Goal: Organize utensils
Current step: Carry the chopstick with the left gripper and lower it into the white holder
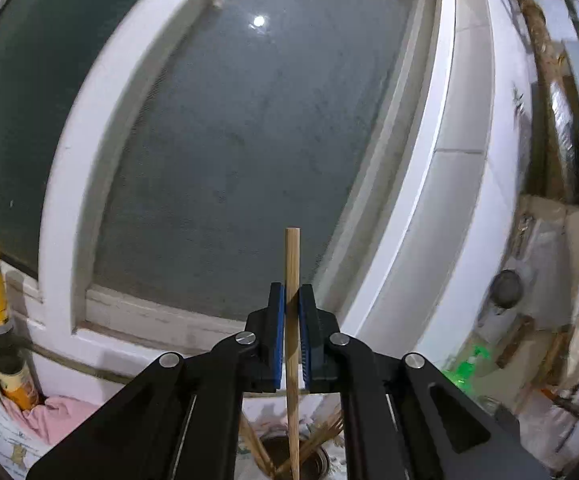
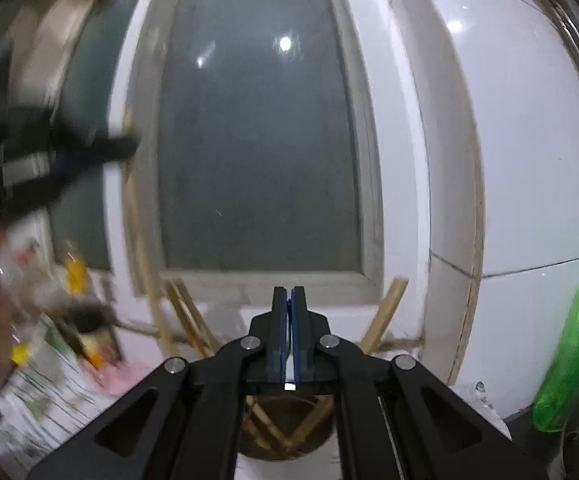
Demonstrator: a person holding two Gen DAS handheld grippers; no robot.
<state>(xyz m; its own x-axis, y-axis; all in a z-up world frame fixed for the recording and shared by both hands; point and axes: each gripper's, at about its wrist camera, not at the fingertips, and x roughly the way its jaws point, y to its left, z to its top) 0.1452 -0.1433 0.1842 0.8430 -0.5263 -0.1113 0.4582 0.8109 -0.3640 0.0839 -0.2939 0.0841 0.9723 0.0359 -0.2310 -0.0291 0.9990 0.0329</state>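
Chopstick (image 1: 292, 268) stands upright in my left tongs (image 1: 292, 300), pinched between the blue pads, its lower end directly over the round holder (image 1: 321, 460) of other chopsticks below. My right tongs (image 2: 288, 300) are pressed together on nothing, above the same holder (image 2: 289, 428), so I reckon the left lowers straight down.

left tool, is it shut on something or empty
Shut on a wooden chopstick: the left tool has its blue pads pressed against the stick, which stands upright between them above a round holder of more sticks.
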